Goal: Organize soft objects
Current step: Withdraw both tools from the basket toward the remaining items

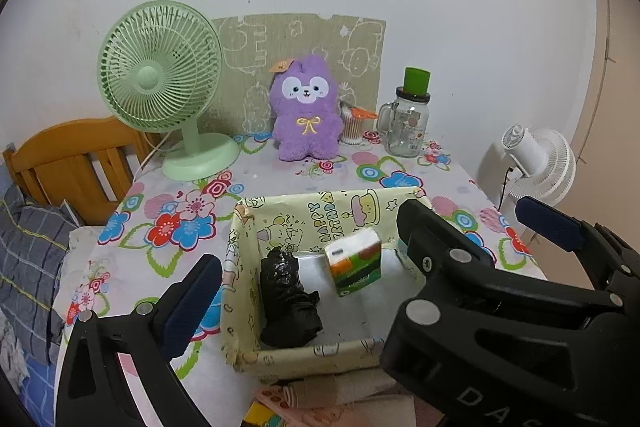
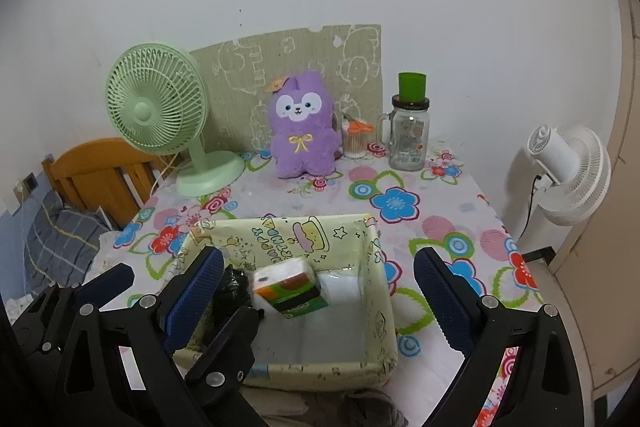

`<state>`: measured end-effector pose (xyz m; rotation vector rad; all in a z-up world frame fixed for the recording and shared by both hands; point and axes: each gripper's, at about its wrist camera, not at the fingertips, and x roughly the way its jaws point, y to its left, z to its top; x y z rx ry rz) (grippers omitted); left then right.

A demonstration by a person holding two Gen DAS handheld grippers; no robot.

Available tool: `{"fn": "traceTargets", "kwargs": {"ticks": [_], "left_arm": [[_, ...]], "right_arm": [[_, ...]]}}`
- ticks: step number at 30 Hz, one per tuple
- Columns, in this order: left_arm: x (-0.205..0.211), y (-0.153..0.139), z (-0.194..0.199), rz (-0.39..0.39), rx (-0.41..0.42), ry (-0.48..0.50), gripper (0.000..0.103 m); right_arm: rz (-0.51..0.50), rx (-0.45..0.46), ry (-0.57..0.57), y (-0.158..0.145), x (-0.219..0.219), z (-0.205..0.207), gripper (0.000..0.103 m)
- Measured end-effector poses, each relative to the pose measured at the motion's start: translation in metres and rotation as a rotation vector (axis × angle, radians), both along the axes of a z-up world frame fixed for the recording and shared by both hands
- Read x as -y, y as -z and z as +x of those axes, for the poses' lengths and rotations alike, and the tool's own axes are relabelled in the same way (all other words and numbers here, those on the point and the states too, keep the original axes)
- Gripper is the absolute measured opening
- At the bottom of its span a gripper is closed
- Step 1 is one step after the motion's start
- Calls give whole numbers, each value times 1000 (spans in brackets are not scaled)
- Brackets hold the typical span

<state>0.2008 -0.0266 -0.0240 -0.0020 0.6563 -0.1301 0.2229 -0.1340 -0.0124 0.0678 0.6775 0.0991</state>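
Note:
A yellow birthday-print basket [image 1: 248, 267] [image 2: 380, 307] stands on the flowered tablecloth. Inside lie a crumpled black plastic bag [image 1: 288, 303] [image 2: 232, 283] and a tilted orange, green and white tissue pack [image 1: 352, 267] [image 2: 290, 291]. My left gripper [image 1: 316, 271] is open above the basket's near side; only its left finger shows, the other is hidden behind my right gripper [image 1: 464, 211]. My right gripper [image 2: 318, 261] is open over the basket, its pads clear of the pack. A purple plush toy [image 1: 306, 111] [image 2: 302, 135] sits at the back. Folded pink and beige cloths [image 1: 312, 395] lie in front of the basket.
A green desk fan [image 1: 160, 75] stands back left, and a glass jar [image 1: 408, 123] topped by a green cup and a cotton swab tub [image 1: 354, 127] back right. A white fan [image 2: 568, 171] stands off the table's right edge. A wooden bedhead [image 1: 72, 163] and bedding lie left.

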Motion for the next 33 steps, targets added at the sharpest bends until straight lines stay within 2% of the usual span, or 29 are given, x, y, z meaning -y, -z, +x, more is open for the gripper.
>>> {"fn": "traceTargets", "kwargs": {"ticks": [18,33], "left_arm": [[9,-15,-60,8,69,8,103],[16,-5,-104,10,105,22,103]], "right_arm": [[1,66,12,-22,10,-64,98],[8,99,-6,-15,13,-113,102]]}}
